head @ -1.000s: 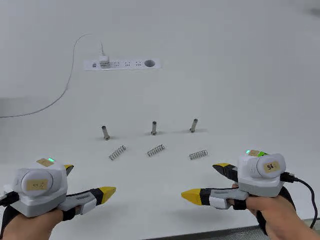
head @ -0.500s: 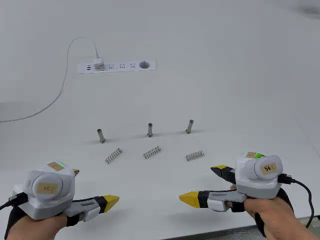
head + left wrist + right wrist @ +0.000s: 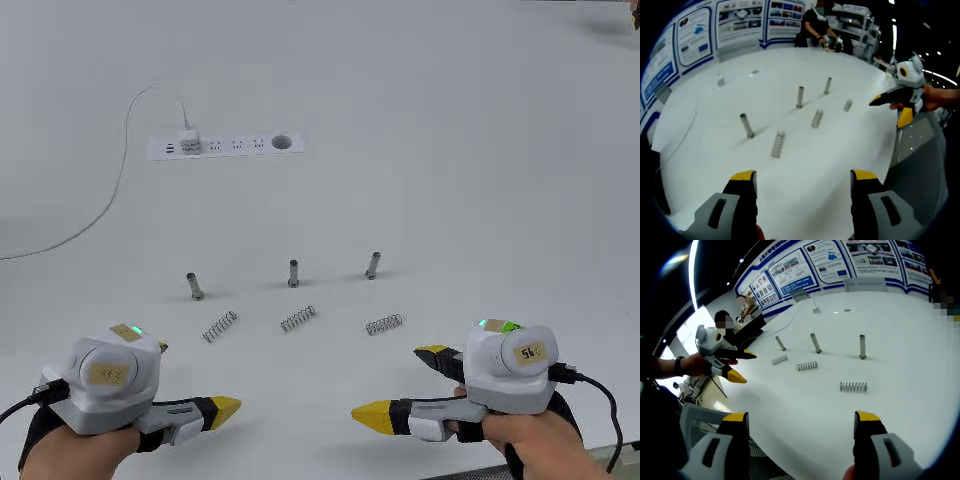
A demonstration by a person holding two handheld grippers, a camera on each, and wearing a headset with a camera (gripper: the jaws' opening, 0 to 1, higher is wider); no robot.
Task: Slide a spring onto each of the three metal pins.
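Three short metal pins stand upright in a row on the white table: left pin [image 3: 194,286], middle pin [image 3: 293,273], right pin [image 3: 373,265]. In front of each lies a loose spring: left spring [image 3: 220,326], middle spring [image 3: 298,319], right spring [image 3: 384,324]. My left gripper [image 3: 190,382] is open near the table's front left edge, well short of the springs. My right gripper [image 3: 404,385] is open at the front right, also apart from them. In the right gripper view the nearest spring [image 3: 853,386] lies ahead of the jaws; in the left gripper view a spring [image 3: 777,143] lies ahead.
A white power strip [image 3: 226,146] with a plugged-in adapter lies at the back, its cable [image 3: 95,205] trailing left. A person [image 3: 816,27] sits beyond the table's far side. The table's front edge runs just below my hands.
The head camera has shifted, so the whole scene sits lower and left. Both grippers have dropped slightly toward the front edge; pins and springs have not moved.
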